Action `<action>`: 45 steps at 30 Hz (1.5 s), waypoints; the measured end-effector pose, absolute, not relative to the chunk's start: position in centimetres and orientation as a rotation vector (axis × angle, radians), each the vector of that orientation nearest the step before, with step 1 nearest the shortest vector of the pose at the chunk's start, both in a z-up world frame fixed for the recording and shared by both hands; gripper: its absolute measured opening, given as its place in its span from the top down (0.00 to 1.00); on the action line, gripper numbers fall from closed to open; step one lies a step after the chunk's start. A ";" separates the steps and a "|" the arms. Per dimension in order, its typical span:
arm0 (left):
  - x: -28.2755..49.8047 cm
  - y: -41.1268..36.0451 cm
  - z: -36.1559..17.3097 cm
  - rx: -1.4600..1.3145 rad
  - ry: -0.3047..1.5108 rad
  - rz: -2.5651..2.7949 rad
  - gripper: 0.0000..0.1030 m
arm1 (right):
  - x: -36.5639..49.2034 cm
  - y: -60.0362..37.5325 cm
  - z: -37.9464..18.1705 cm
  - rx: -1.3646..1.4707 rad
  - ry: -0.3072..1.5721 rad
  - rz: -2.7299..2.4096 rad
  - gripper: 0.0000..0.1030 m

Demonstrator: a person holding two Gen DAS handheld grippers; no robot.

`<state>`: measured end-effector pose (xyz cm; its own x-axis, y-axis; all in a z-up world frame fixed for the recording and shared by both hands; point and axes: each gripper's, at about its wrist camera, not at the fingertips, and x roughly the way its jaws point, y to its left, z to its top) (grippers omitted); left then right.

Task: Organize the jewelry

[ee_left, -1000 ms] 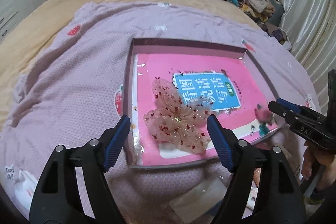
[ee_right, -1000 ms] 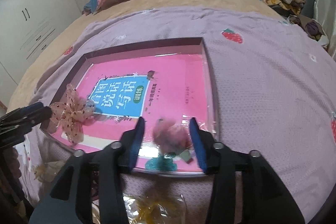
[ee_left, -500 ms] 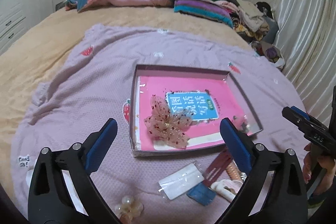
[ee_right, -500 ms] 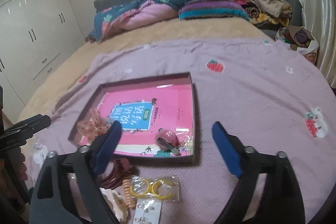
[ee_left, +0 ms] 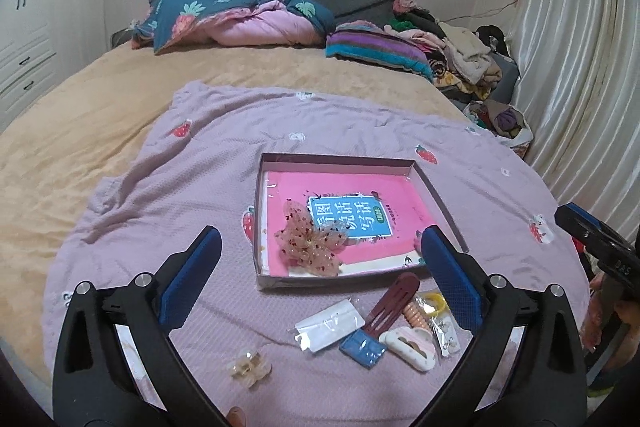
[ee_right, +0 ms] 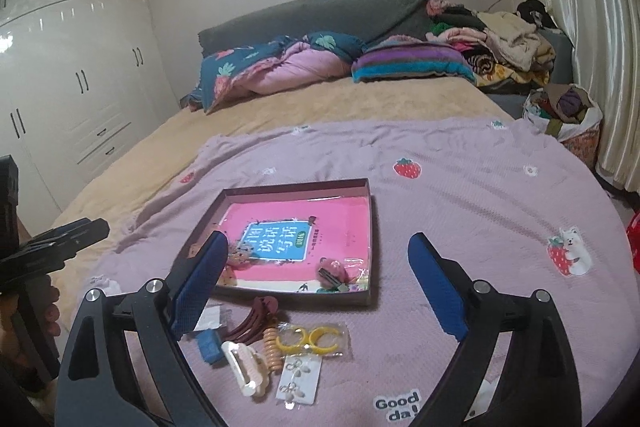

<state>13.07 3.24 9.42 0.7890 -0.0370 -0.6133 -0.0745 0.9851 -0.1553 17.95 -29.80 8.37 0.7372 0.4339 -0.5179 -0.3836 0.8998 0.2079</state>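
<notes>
A shallow box (ee_left: 340, 159) (ee_right: 370, 227) with a pink book in it lies on the purple blanket. A pink gauze bow (ee_left: 310, 245) (ee_right: 236, 259) lies at its near left, a small pink flower clip (ee_right: 334, 269) at its near right. In front of the box lie loose pieces: a maroon hair clip (ee_left: 394, 301) (ee_right: 256, 323), a white claw clip (ee_left: 412, 345) (ee_right: 244, 367), yellow hoops in a bag (ee_right: 314, 337), an earring card (ee_right: 298, 381), a blue square (ee_left: 362, 347) and a beige claw clip (ee_left: 250, 367). My left gripper (ee_left: 320, 279) and right gripper (ee_right: 314, 283) are open, empty, held back above them.
The purple blanket (ee_left: 192, 179) covers the near part of a bed with a tan sheet (ee_left: 100, 107). Folded quilts and clothes (ee_left: 248, 19) are piled at the headboard. Curtains (ee_left: 580, 67) hang at the right, white wardrobes (ee_right: 60, 87) stand at the left.
Both grippers opened wide and pulled back and up from the box. The bow and the flower clip stayed in the box. The loose pieces in front came into view.
</notes>
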 end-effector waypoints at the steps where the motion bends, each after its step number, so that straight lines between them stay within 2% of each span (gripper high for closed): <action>1: 12.7 3.2 9.5 -0.173 0.659 0.020 0.09 | 17.4 -29.9 8.6 0.087 0.582 0.454 0.12; 16: 9.0 2.1 9.2 -0.131 0.656 0.018 0.09 | 12.3 -29.9 9.5 0.047 0.540 0.497 0.06; 45: 5.1 3.0 3.5 -0.106 0.788 0.049 0.09 | 8.1 -26.9 3.9 -0.076 0.664 0.565 0.06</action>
<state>5.08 3.00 3.48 0.7044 0.0041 -0.7097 -0.0833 0.9936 -0.0769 8.08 -26.88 3.94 0.6436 0.4718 -0.6027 -0.5190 0.8477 0.1095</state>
